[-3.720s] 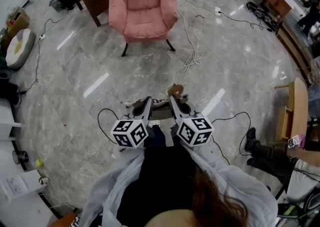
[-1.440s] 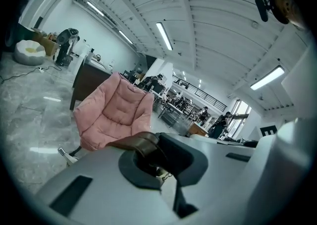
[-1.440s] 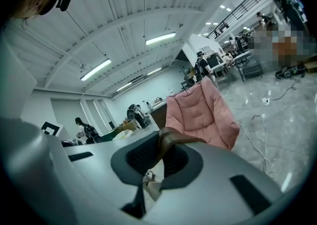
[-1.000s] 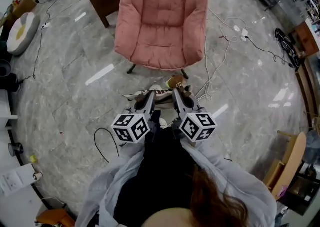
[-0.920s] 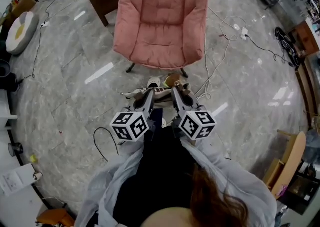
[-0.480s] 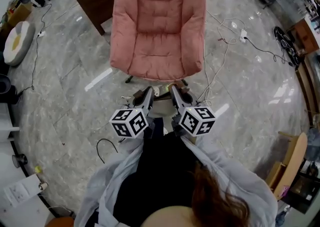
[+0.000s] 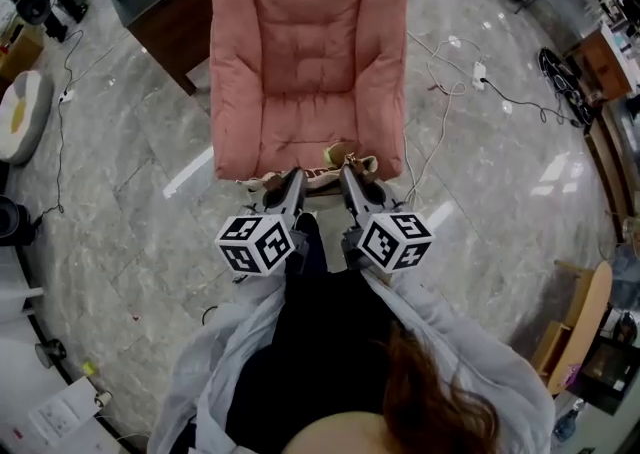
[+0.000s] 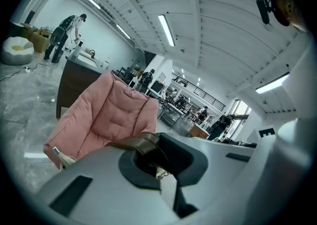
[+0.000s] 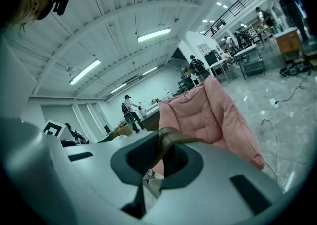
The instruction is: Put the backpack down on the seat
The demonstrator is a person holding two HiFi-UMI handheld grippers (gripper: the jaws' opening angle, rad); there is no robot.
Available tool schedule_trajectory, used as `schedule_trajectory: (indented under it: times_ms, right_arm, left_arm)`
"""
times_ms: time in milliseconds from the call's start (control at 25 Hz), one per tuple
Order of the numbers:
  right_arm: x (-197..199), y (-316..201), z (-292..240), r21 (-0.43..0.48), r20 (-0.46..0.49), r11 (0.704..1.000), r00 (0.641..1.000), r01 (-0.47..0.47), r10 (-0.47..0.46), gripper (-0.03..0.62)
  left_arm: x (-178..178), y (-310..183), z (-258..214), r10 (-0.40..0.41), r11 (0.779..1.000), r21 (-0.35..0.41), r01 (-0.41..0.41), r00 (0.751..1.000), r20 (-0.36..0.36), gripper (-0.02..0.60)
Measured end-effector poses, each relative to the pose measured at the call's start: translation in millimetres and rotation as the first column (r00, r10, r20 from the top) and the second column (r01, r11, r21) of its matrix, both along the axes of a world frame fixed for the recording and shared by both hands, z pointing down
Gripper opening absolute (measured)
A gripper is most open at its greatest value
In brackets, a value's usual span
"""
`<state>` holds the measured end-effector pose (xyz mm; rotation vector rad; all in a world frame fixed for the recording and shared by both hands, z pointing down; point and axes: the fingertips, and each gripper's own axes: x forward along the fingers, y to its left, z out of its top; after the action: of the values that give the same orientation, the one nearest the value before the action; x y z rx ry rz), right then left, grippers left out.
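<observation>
A pink armchair (image 7: 305, 52) stands right in front of me, its seat bare. The beige backpack (image 7: 338, 156) with brown straps hangs at the seat's front edge, mostly hidden behind the grippers. My left gripper (image 7: 291, 182) is shut on one brown strap (image 8: 142, 142), which crosses its jaw hollow. My right gripper (image 7: 347, 179) is shut on the other brown strap (image 9: 172, 139). The two grippers sit side by side, close together. Both gripper views show the armchair (image 8: 106, 119) (image 9: 210, 112) ahead and slightly below.
A dark wooden desk (image 7: 158, 4) stands left of the chair. Loose cables (image 7: 440, 72) and a power strip lie on the marble floor to the right. A round cushion (image 7: 18, 114) lies far left, a wooden chair (image 7: 590, 314) far right. People stand in the background (image 8: 67, 38).
The armchair has come much closer and lower in the head view as I walked up to it. The backpack, earlier over the floor, now hangs at the seat's front edge. Both grips are unchanged.
</observation>
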<state>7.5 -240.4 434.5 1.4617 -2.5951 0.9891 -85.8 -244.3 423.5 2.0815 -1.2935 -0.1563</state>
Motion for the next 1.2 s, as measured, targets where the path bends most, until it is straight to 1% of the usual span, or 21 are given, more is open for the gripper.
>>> schedule_trajectory:
  times_ms: [240, 520, 680, 840, 1000, 1200]
  right_arm:
    - [-12, -51, 2, 0.013, -0.016, 1.000, 1.000, -0.005, 0.005, 0.021]
    - [-19, -100, -2, 0.045, -0.043, 0.998, 0.998, -0.047, 0.049, 0.021]
    - [-14, -118, 10, 0.006, -0.032, 0.996, 0.996, -0.085, 0.085, 0.021]
    - [-7, -138, 22, -0.033, -0.036, 0.995, 0.995, -0.095, 0.094, 0.021]
    - [0, -166, 31, -0.046, -0.060, 0.995, 0.995, -0.086, 0.084, 0.021]
    - [8, -206, 37, -0.057, -0.045, 0.996, 0.997, -0.072, 0.069, 0.021]
  left_arm:
    - [-12, -55, 3, 0.013, 1.000, -0.010, -0.013, 1.000, -0.012, 0.014]
    - [-19, -108, 1, 0.054, 0.999, 0.000, -0.054, 0.998, -0.034, 0.014]
    - [-13, -131, 12, 0.085, 0.996, -0.016, -0.086, 0.996, -0.037, 0.014]
    - [-6, -149, 21, 0.098, 0.994, -0.047, -0.100, 0.994, -0.047, 0.014]
    - [1, -174, 31, 0.102, 0.993, -0.063, -0.103, 0.995, -0.022, 0.014]
    - [10, -215, 38, 0.096, 0.992, -0.082, -0.095, 0.995, 0.001, 0.014]
